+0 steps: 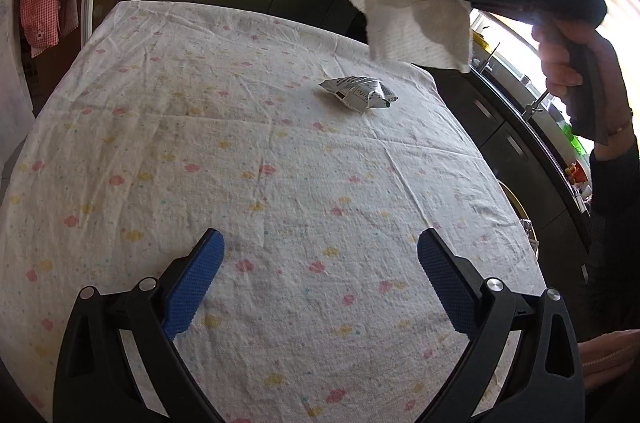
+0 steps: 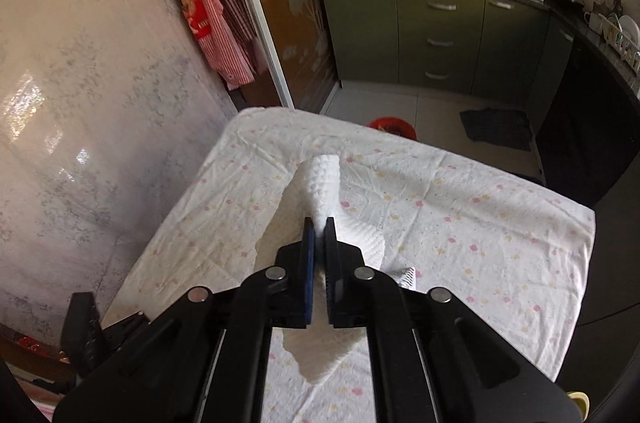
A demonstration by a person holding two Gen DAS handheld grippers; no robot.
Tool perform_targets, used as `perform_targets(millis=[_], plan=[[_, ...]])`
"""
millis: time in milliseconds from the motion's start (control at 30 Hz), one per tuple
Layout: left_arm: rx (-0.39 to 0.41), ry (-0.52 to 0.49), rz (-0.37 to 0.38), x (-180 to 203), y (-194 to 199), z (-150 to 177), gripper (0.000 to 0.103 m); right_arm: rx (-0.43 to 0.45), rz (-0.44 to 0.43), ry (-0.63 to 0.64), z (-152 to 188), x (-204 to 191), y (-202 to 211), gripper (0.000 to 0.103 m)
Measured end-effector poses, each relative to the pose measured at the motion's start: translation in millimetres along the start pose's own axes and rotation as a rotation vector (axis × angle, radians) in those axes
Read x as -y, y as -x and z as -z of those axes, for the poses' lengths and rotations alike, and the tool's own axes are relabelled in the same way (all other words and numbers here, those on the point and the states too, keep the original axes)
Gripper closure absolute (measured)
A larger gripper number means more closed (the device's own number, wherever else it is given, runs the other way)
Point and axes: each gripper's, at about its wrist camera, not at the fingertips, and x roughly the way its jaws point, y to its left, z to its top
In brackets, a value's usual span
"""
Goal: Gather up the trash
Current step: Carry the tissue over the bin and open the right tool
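**Handling notes: paper towel in grip, wrapper pending**

The right gripper (image 2: 319, 223) has its pads pressed together on a white paper towel (image 1: 412, 19), held in the air above the table (image 1: 160, 143). The towel is light and limp; it drapes below the pads, so a pinch on a bunched fold probably holds best.

The left gripper (image 1: 320, 255) is spread wide and holds nothing. Well ahead of its fingertips, slightly right, lies a crumpled wrapper (image 1: 360, 93) — thin, light, likely slippery. Take hold across a raised crease.
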Motion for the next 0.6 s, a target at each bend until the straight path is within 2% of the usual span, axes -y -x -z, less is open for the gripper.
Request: perform_targets(millis=[133,300,467,600], plan=[[0.000,-0.001,-0.001,0,0,0,0.007,0.032,0.031,-0.005,19,9,39,0.099],[-0.002,-0.004,-0.004,1,0,0,0.007,0.069,0.134,-0.064,66,44,87,0.098],[-0.008,-0.015,-0.013,2,-1,0,0.006,0.088,0.294,-0.227,146,108,134,0.098],[-0.018,-0.036,-0.036,6,-4,0,0.005,0.056,0.434,-0.374,208,160,154,0.098]])
